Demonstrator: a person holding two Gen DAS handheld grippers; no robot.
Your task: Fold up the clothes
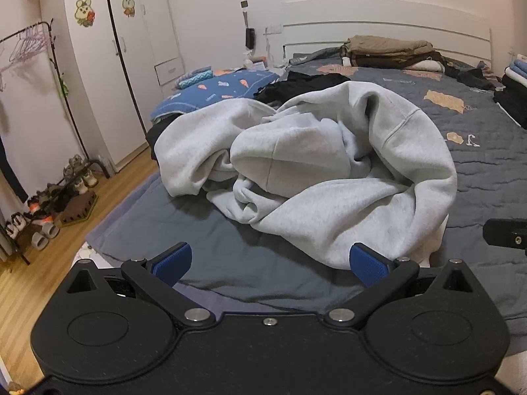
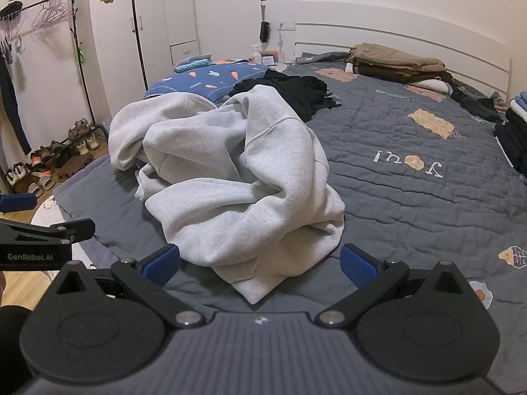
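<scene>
A light grey sweatshirt (image 1: 313, 171) lies crumpled in a heap on the grey quilted bed (image 1: 230, 256), near its foot edge. My left gripper (image 1: 271, 265) is open just short of the heap, its blue pads wide apart with nothing between them. In the right wrist view the same grey sweatshirt (image 2: 237, 184) sits straight ahead. My right gripper (image 2: 260, 265) is open too, and a corner of the sweatshirt reaches down between its fingers without being held. The left gripper's fingertip (image 2: 19, 202) shows at the left edge of that view.
Black clothes (image 2: 296, 93) lie behind the sweatshirt. Folded brown garments (image 2: 398, 64) are stacked by the headboard, and more folded piles (image 2: 515, 125) sit at the right bed edge. A blue patterned pillow (image 2: 204, 80), a shoe rack (image 2: 59, 161) and a clothes rail (image 2: 42, 13) stand left.
</scene>
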